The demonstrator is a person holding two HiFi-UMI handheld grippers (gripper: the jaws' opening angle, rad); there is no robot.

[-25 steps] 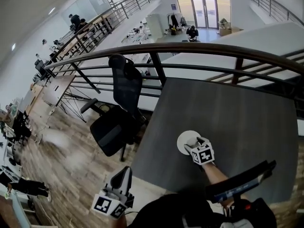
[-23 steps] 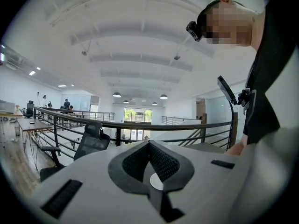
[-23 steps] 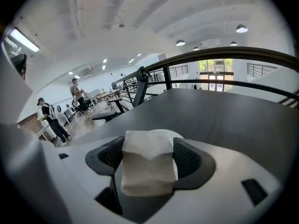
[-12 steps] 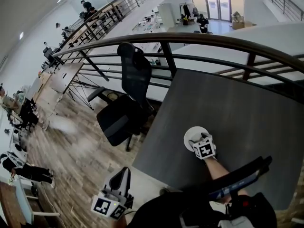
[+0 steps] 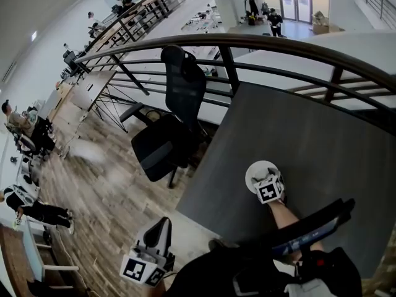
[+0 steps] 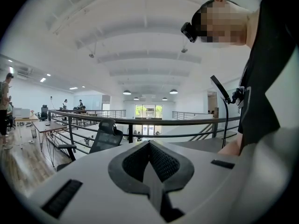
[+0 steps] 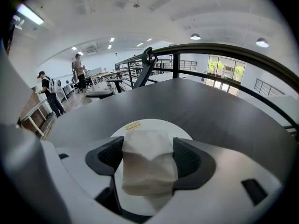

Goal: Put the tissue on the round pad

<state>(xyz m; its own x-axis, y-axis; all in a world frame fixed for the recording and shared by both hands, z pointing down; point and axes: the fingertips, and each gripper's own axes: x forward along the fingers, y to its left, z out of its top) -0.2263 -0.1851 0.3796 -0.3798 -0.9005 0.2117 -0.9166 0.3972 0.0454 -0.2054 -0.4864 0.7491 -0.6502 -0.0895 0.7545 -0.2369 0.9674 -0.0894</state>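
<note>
right gripper view shows the right tool (image 7: 149, 155) clamping the tissue (image 7: 148, 171) just above the round pad (image 7: 161, 124), apparently lined up to set it down there, while the left tool (image 6: 150, 153) sits closed and empty.

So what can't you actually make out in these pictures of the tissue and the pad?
Right gripper view: whether the tissue touches the round pad; the tissue covers its own underside.
Right gripper view: the yellow print on the pad is too small to read.
Head view: the tissue itself is hidden beneath the right gripper.
</note>
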